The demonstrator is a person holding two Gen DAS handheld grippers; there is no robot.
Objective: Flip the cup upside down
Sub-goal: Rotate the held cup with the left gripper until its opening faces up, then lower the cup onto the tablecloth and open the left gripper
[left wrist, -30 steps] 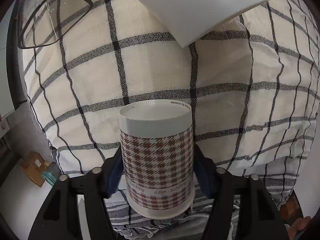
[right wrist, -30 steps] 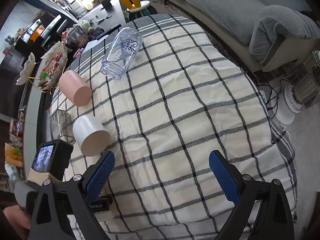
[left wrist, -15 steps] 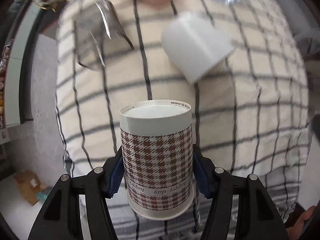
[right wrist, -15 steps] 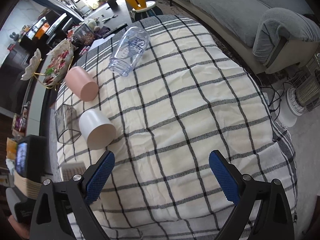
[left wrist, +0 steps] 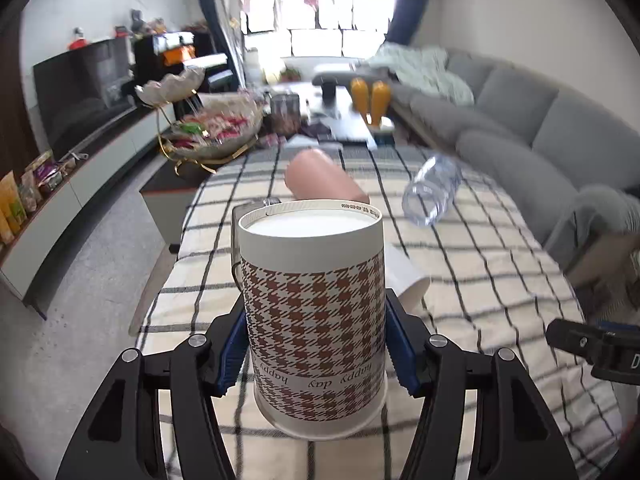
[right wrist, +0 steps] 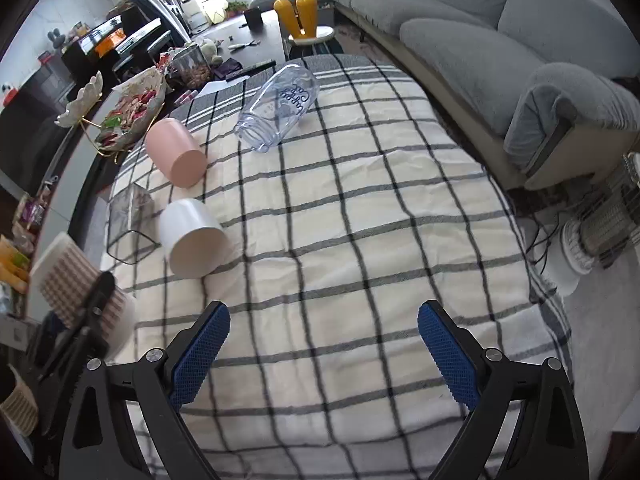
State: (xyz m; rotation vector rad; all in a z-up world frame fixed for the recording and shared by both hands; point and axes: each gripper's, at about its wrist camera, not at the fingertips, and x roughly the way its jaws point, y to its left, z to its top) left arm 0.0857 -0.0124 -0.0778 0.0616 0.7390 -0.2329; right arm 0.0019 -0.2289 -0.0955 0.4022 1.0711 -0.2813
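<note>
My left gripper is shut on a paper cup with a brown houndstooth pattern. The cup is upside down: its flat base faces up, its rim is low, and the words "happy day" read inverted. It hangs over the near left edge of the checked tablecloth. In the right wrist view the same cup shows at the far left, held by the left gripper. My right gripper is open and empty above the near middle of the cloth.
A white cup, a pink cup and a clear plastic bottle lie on their sides on the cloth. A clear square container sits at the left edge. A grey sofa stands to the right, a snack stand to the left.
My left gripper has tilted up from looking down at the cloth to looking level across the room, with the cup still held. The right gripper has barely moved.
</note>
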